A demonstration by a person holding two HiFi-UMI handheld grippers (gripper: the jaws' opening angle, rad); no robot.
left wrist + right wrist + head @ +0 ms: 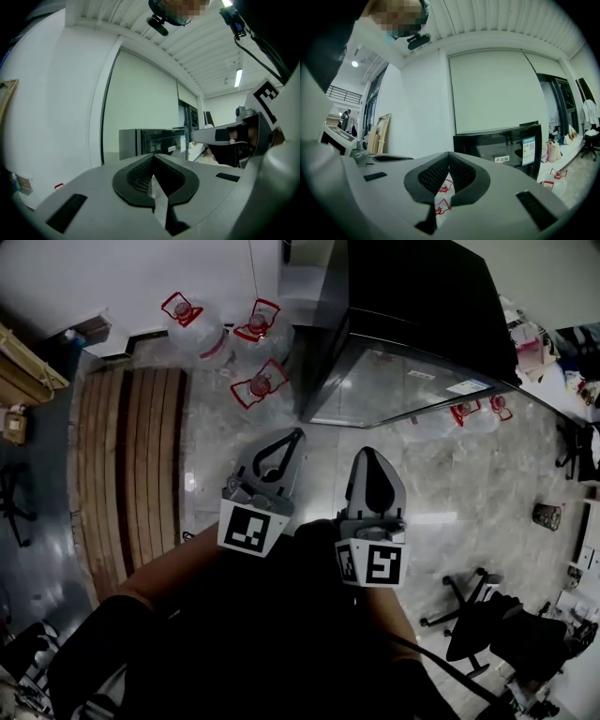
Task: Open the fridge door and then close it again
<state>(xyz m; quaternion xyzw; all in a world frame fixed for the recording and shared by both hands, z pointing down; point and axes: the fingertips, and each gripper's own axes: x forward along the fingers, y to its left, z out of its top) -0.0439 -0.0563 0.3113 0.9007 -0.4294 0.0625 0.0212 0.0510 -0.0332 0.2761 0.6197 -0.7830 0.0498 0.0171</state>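
The fridge (417, 324) stands ahead by the wall, its glass door (398, 385) shut and well apart from the left gripper (296, 436) and right gripper (368, 455), both pinched together empty, so I'd step closer and spread one claw before reaching.

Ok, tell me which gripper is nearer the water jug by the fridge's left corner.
Left. The left gripper is just below and right of the water jug in the head view; the right gripper is farther right, before the fridge door.
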